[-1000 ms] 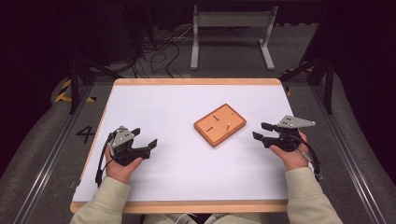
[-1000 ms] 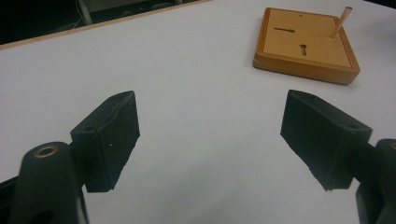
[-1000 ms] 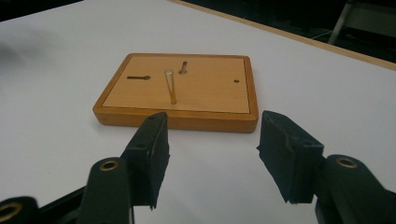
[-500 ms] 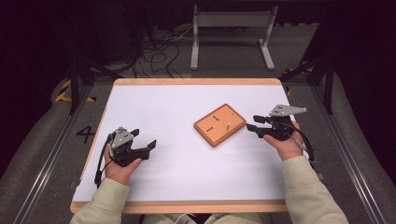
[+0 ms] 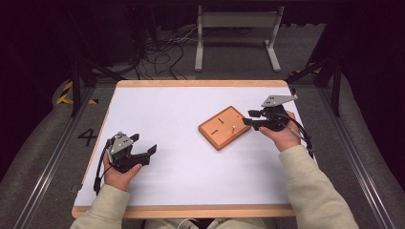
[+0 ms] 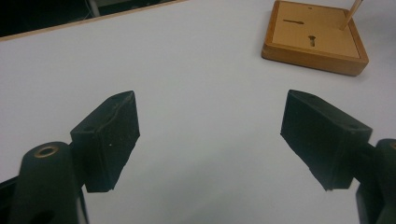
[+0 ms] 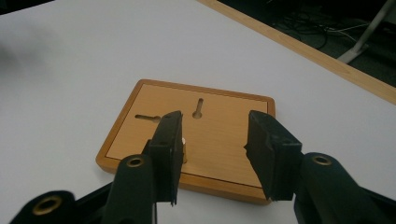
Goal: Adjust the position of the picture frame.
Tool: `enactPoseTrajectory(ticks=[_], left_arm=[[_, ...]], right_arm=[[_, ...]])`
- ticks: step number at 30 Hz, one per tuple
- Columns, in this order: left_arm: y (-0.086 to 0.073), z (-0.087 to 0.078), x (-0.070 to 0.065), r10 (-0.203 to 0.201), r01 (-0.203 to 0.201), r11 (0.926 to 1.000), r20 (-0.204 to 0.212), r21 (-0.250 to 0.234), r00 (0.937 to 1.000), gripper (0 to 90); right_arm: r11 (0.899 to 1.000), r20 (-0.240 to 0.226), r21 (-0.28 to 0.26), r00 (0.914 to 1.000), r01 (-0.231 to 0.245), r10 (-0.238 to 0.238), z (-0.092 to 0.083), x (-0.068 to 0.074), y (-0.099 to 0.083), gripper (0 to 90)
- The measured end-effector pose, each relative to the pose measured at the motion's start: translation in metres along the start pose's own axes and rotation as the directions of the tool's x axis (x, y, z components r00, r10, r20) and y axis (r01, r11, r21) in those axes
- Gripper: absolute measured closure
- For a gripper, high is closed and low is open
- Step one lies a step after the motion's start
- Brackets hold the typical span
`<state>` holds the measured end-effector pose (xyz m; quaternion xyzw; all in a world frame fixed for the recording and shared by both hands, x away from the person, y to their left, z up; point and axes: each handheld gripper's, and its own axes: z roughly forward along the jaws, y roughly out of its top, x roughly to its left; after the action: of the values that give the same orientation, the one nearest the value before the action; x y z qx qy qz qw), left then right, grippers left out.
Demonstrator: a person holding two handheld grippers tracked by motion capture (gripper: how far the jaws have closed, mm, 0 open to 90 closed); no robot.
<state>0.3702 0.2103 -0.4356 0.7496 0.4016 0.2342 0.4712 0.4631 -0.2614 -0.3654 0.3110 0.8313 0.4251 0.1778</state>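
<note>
Closing in on wooden board (image 5: 224, 127) from near edge over last second: right gripper (image 5: 251, 117), jaws parted, nothing held, now overhanging board's rim. Lying flat right of centre on white table (image 5: 162, 114), carrying two keyhole slots and short upright peg (image 7: 183, 148) beside one jaw. Judging board rigid, light; peg thin, likely fragile, best pinched low. Resting well apart, left gripper (image 5: 145, 151), spread wide, empty.

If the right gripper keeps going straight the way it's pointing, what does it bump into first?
Most likely the wooden board. The right gripper points at it with jaws open, already over its near edge. The small upright peg beside one jaw may be touched first; depth is unclear.
</note>
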Motion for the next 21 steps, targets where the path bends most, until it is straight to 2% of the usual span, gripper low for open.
enactPoseTrajectory(ticks=[3,8,13,17,21], left_arm=[[-0.001,-0.003,0.001,-0.002,0.002,1.0,-0.005,0.003,1.0,19.6],[-0.003,-0.004,0.001,-0.005,0.005,1.0,-0.011,0.006,0.9999,19.7],[-0.003,-0.004,0.001,-0.005,0.005,1.0,-0.011,0.006,0.9999,19.7],[-0.003,-0.003,0.001,-0.001,0.001,1.0,-0.006,0.009,1.0,19.6],[-0.002,-0.001,0.0,0.003,-0.003,0.9999,-0.003,0.01,1.0,19.7]], right_arm=[[1.0,-0.007,0.012,0.9999,-0.008,0.008,0.005,-0.003,0.005,59.4],[0.998,-0.021,0.047,0.9993,-0.028,0.03,0.017,-0.009,0.011,69.2],[0.992,0.014,0.112,0.9985,-0.054,0.053,0.029,-0.021,0.015,90.0],[0.986,0.046,0.152,0.9972,-0.065,0.058,0.04,-0.03,0.014,90.0],[0.976,0.075,0.196,0.9939,-0.094,0.081,0.05,-0.04,0.011,90.0]])
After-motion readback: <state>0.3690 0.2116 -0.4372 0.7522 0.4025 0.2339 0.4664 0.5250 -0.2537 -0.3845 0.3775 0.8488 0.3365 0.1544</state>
